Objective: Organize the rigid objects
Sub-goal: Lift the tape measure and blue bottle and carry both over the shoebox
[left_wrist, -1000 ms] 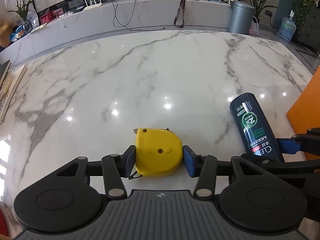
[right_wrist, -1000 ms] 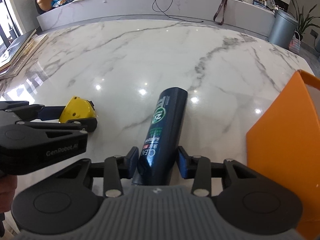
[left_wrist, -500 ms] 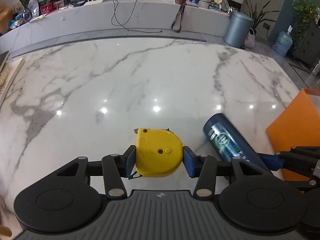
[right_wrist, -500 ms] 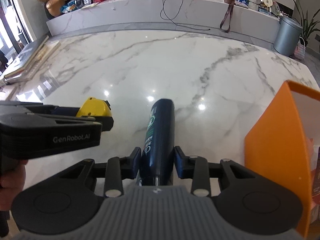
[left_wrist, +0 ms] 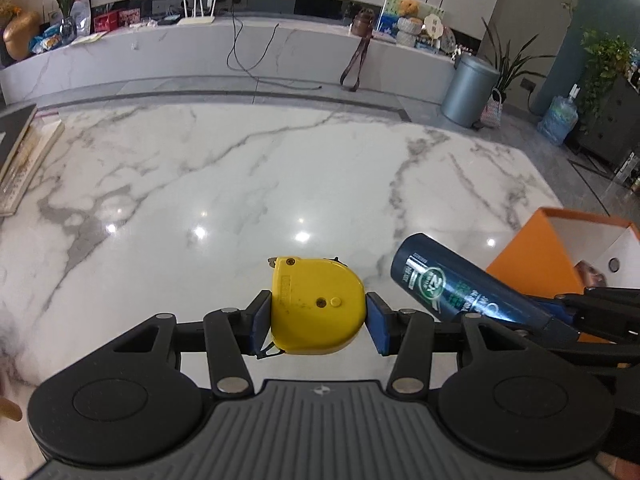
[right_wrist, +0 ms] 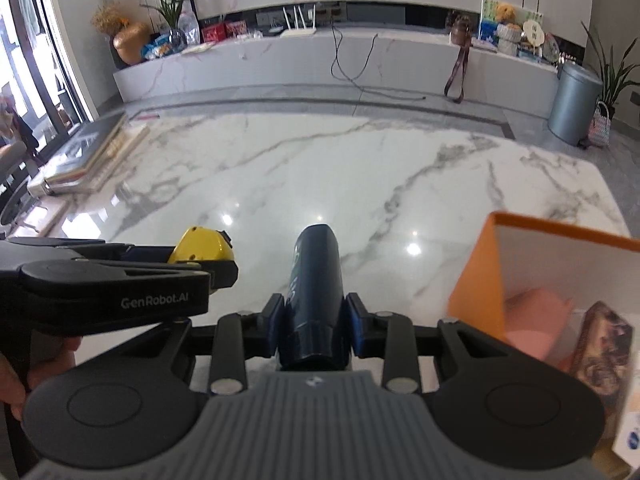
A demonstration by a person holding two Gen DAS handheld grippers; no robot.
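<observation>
My left gripper (left_wrist: 318,322) is shut on a yellow tape measure (left_wrist: 316,304) and holds it above the marble table (left_wrist: 240,184). My right gripper (right_wrist: 314,326) is shut on a dark blue bottle (right_wrist: 316,280), lifted and pointing forward. The bottle also shows in the left wrist view (left_wrist: 460,284), to the right of the tape measure. The tape measure also shows in the right wrist view (right_wrist: 202,244), at the left. An orange box (right_wrist: 520,272) with white inner walls stands open at the right and holds a pink item (right_wrist: 536,326) and a brown packet (right_wrist: 604,352).
A stack of books or frames (right_wrist: 86,156) lies at the table's left edge. Beyond the table run a long marble ledge (left_wrist: 240,52) with clutter and cables, and a grey bin (left_wrist: 470,90). The orange box also shows in the left wrist view (left_wrist: 560,252).
Both grippers have risen from the table with their objects. The bottle went from lying flat to lifted. The inside of the orange box has come into view.
</observation>
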